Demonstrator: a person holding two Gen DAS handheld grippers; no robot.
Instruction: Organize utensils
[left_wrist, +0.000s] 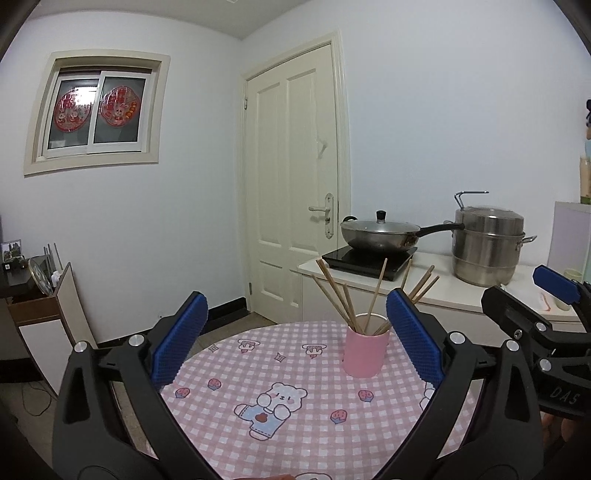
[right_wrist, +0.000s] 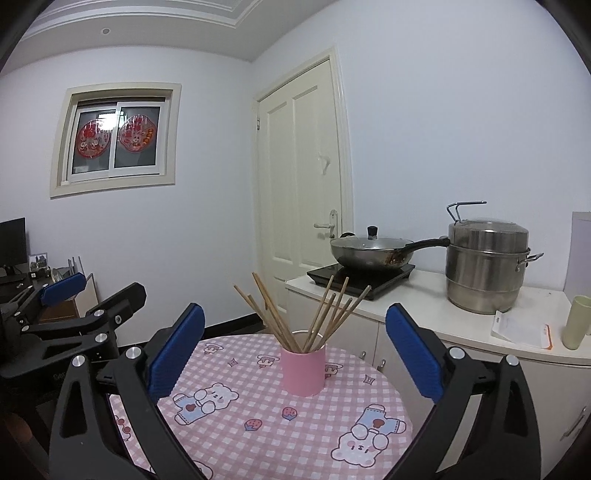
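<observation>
I am holding both claws, left gripper (left_wrist: 295, 343) and right gripper (right_wrist: 295, 354), spread wide and empty above the table (right_wrist: 258, 435). The pink cup (right_wrist: 303, 369) is standing upright, chopsticks (right_wrist: 314, 317) fanning out inside. Risk as I judge it: a finger catching a splayed stick could be tipping the light cup.

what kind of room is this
Most likely a small home kitchen or dining corner: a lidded wok sits on an induction cooktop, a steel steamer pot stands on the counter, and chopsticks fill a pink cup.
</observation>
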